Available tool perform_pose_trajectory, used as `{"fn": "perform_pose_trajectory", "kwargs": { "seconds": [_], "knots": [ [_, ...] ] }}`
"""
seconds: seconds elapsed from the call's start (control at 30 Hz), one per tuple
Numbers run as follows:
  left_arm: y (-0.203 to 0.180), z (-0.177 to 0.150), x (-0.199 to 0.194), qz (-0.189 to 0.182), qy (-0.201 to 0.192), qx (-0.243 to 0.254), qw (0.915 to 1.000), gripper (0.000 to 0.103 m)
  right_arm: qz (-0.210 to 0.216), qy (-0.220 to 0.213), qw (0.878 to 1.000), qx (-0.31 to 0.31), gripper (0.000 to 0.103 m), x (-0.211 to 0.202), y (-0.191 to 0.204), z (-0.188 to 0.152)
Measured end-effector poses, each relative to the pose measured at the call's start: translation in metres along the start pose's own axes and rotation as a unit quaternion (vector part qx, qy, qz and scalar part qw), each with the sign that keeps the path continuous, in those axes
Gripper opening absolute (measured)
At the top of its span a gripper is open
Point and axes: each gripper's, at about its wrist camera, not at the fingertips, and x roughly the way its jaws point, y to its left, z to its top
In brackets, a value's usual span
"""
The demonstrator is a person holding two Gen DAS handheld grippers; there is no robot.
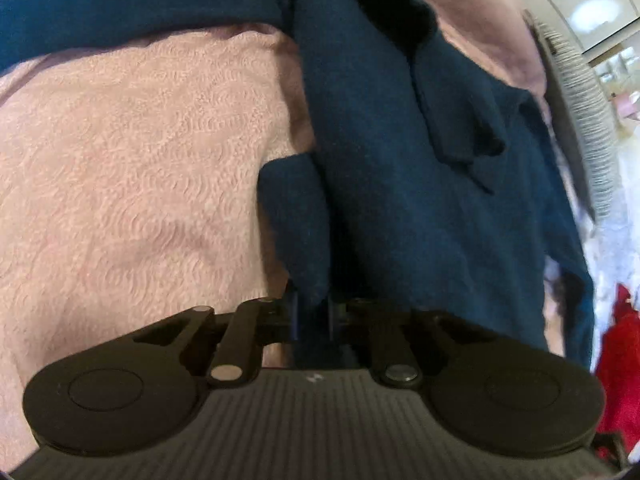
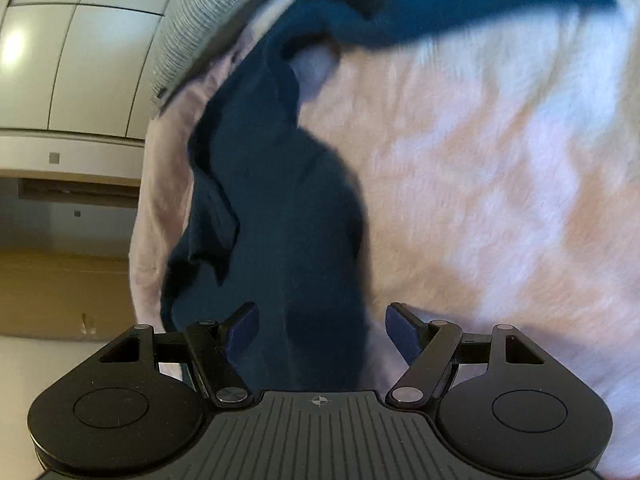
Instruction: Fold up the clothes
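Dark teal knit garment (image 1: pixel 400 160) lies crumpled and bunched over pink bedding (image 1: pixel 132 152)

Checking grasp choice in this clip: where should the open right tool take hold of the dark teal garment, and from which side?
Probably the bunched band of the dark teal garment lying between the right tool's open fingers, coming straight ahead. It is narrow and rumpled there on the pink blanket, so the fingers could close across it. The left tool already pinches another fold.
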Motion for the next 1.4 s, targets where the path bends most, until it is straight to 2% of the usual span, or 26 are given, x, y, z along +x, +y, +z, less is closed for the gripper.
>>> {"fn": "perform_pose_trajectory", "kwargs": {
  "seconds": [0.03,0.07,0.1,0.13,0.23,0.37,0.4,0.47,0.5,0.53,0.6,0.67,0.7,0.73,0.83,1.0,1.07,1.1,1.17,1.2,1.23,1.4],
  "knots": [
    [0.002,-0.004,-0.008,-0.001,-0.004,0.007,1.0,0.007,-0.003,0.014,1.0,0.002,0.07,0.008,-0.001,-0.002],
    [0.004,-0.008,-0.017,-0.003,-0.005,0.01,0.9999,0.007,-0.016,0.026,1.0,-0.003,0.052,0.012,0.0,-0.004],
    [0.008,-0.011,-0.027,-0.005,-0.005,0.01,0.9999,0.007,-0.029,0.038,0.999,-0.009,0.009,0.017,0.002,-0.007],
    [0.011,-0.014,-0.037,-0.009,-0.005,0.01,0.9999,0.007,-0.043,0.051,0.998,-0.014,0.009,0.021,0.004,-0.009],
    [0.028,-0.027,-0.086,-0.04,-0.003,0.013,0.9991,0.007,-0.073,0.045,0.994,-0.072,0.009,-0.009,0.038,-0.009],
    [0.059,-0.061,-0.157,-0.099,0.038,0.015,0.9943,0.003,-0.112,0.035,0.982,-0.149,0.009,-0.05,0.085,-0.01],
    [0.068,-0.071,-0.169,-0.093,0.051,0.019,0.9942,0.003,-0.121,0.033,0.978,-0.168,0.01,-0.061,0.097,-0.01],
    [0.086,-0.088,-0.172,-0.015,0.08,0.039,0.9959,0.006,-0.145,0.031,0.965,-0.216,0.032,-0.075,0.115,-0.017],
    [0.095,-0.095,-0.171,0.022,0.092,0.048,0.9943,0.008,-0.166,0.024,0.958,-0.233,0.063,-0.08,0.115,-0.027],
    [0.102,-0.098,-0.167,0.048,0.098,0.052,0.9926,0.008,-0.19,0.012,0.952,-0.242,0.079,-0.083,0.112,-0.036],
    [0.112,-0.098,-0.16,0.04,0.088,0.044,0.9943,0.011,-0.218,-0.007,0.949,-0.228,0.079,-0.086,0.093,-0.052],
    [0.111,-0.091,-0.154,0.008,0.061,0.042,0.9973,0.027,-0.216,-0.008,0.96,-0.181,0.079,-0.085,0.065,-0.064],
    [0.11,-0.088,-0.15,-0.006,0.05,0.04,0.9979,0.04,-0.206,-0.007,0.966,-0.154,0.079,-0.085,0.052,-0.07],
    [0.108,-0.085,-0.144,-0.016,0.044,0.039,0.9981,0.046,-0.185,-0.006,0.974,-0.132,0.079,-0.084,0.04,-0.076],
    [0.102,-0.077,-0.122,-0.051,0.042,0.015,0.9977,0.047,-0.155,-0.022,0.984,-0.087,0.079,-0.075,0.013,-0.086],
    [0.112,-0.079,-0.09,-0.095,0.034,-0.095,0.9903,0.054,-0.15,-0.091,0.982,-0.063,0.079,-0.065,-0.008,-0.067],
    [0.117,-0.08,-0.082,-0.117,0.021,-0.129,0.9845,0.044,-0.138,-0.098,0.982,-0.08,0.079,-0.058,-0.011,-0.053],
    [0.116,-0.077,-0.077,-0.125,0.018,-0.133,0.983,0.02,-0.129,-0.096,0.983,-0.09,0.078,-0.054,-0.012,-0.046],
    [0.109,-0.072,-0.076,-0.122,0.019,-0.126,0.9843,0.013,-0.102,-0.066,0.984,-0.132,0.024,-0.038,-0.006,-0.035],
    [0.107,-0.069,-0.083,-0.111,0.019,-0.123,0.9861,0.01,-0.115,-0.048,0.98,-0.157,0.011,-0.033,0.001,-0.034],
    [0.106,-0.066,-0.091,-0.099,0.019,-0.119,0.9877,0.01,-0.13,-0.03,0.974,-0.182,0.011,-0.028,0.008,-0.032],
    [0.099,-0.052,-0.127,-0.04,0.018,-0.103,0.9937,0.008,-0.13,0.002,0.97,-0.208,0.01,-0.081,0.069,-0.031]
  ]
}}
